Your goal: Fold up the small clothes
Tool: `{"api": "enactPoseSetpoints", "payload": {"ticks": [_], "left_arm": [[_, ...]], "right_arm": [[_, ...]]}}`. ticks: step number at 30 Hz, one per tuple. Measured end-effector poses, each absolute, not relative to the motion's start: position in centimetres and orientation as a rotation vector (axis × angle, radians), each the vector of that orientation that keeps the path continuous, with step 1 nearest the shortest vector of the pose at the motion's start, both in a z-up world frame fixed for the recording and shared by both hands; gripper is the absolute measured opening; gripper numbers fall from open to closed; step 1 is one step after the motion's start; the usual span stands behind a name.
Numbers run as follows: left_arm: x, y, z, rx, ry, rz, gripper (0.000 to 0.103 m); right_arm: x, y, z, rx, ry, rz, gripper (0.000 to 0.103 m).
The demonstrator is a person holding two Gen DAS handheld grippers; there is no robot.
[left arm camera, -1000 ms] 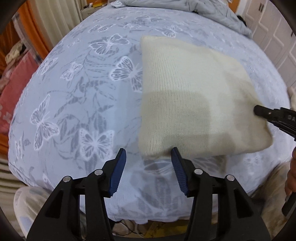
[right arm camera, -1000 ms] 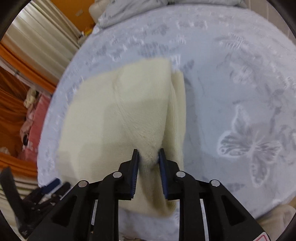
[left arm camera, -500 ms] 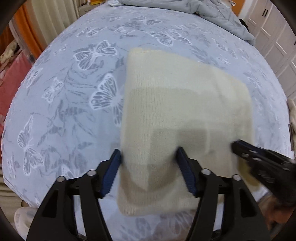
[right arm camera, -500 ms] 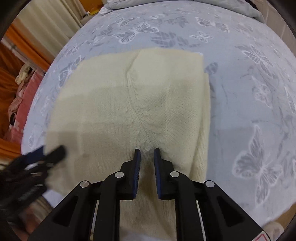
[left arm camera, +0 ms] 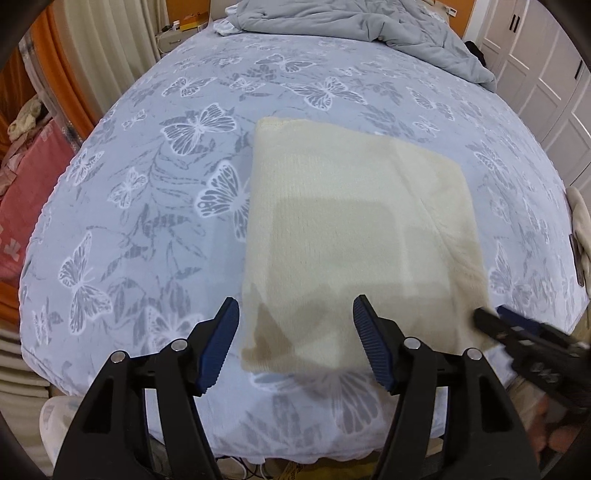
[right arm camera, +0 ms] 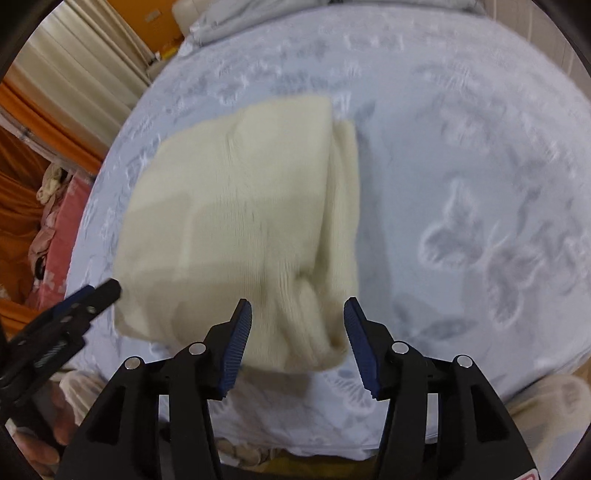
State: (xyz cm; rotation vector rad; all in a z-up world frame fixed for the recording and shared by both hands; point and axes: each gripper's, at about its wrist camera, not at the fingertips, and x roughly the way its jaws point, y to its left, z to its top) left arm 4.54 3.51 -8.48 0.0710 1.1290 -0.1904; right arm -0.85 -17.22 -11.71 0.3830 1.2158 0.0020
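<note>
A cream knitted garment (left arm camera: 354,229) lies folded into a rough rectangle on the blue butterfly bedspread (left arm camera: 147,192). My left gripper (left arm camera: 295,343) is open and empty, its jaws standing either side of the garment's near left corner. My right gripper (right arm camera: 297,341) is open and empty, just above the garment's near right corner (right arm camera: 310,332), where the folded layers bunch up. The garment fills the middle of the right wrist view (right arm camera: 240,221). The right gripper shows blurred in the left wrist view (left arm camera: 532,343); the left one shows in the right wrist view (right arm camera: 70,310).
A grey duvet (left arm camera: 351,22) is heaped at the far end of the bed. Pink bedding (left arm camera: 26,195) and orange curtains (right arm camera: 22,184) lie to the left, white wardrobe doors (left arm camera: 546,74) to the right. The bed's near edge (left arm camera: 295,443) is just below the grippers.
My right gripper has opened and let go of the garment's corner, then drawn back toward the bed edge. My left gripper stayed open and pulled back a little from over the garment.
</note>
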Motion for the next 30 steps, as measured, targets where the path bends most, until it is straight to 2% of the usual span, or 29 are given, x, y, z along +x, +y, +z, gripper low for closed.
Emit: {"api": "enactPoseSetpoints", "payload": {"ticks": [1,2,7,9,12,14,16,21,23,24,26,27,29,30], "left_arm": [[4.3,3.4,-8.4,0.073,1.13,-0.189,0.062],[4.2,3.4,-8.4,0.075,1.13,-0.187,0.062],[3.6,3.5,-8.0,0.092,1.121,-0.177,0.062],[3.5,3.7,-8.1,0.087,1.127,-0.172,0.062],[3.1,4.0,-8.6,0.08,1.141,-0.162,0.062],[2.9,4.3,-9.0,0.083,1.152,-0.153,0.062],[2.7,4.6,-9.4,0.088,1.161,-0.148,0.062],[2.7,6.0,-10.4,0.054,1.19,-0.134,0.062],[2.9,6.7,-10.5,-0.016,1.194,-0.153,0.063],[3.0,6.9,-10.5,-0.05,1.198,-0.164,0.065],[3.3,7.5,-10.4,-0.15,1.198,-0.195,0.083],[3.5,7.9,-10.4,-0.206,1.193,-0.203,0.086],[4.4,8.7,-10.6,-0.313,1.188,-0.225,0.09],[4.9,8.8,-10.8,-0.342,1.193,-0.227,0.092]], "right_arm": [[-0.7,-17.0,-11.7,0.356,1.208,0.009,0.014],[-0.5,-17.0,-11.3,0.356,1.197,0.02,0.012],[-1.3,-17.5,-5.2,0.369,0.994,0.057,0.01],[-1.2,-17.9,-4.7,0.377,0.977,0.064,0.01],[-0.6,-18.8,-8.5,0.361,1.077,0.018,0.01],[-0.4,-19.4,-12.9,0.401,1.201,0.01,0.01],[-0.8,-19.3,-13.8,0.406,1.203,0.02,0.011],[-0.5,-19.6,-11.3,0.42,1.147,0.017,0.025],[0.0,-20.1,-11.0,0.425,1.128,0.0,0.059],[0.4,-20.4,-11.4,0.432,1.137,-0.01,0.063],[1.4,-20.6,-12.3,0.456,1.167,-0.005,0.064],[2.2,-20.7,-13.2,0.474,1.192,0.001,0.064],[3.1,-20.8,-14.4,0.505,1.215,0.011,0.076],[3.8,-20.8,-15.1,0.533,1.225,0.019,0.078]]}}
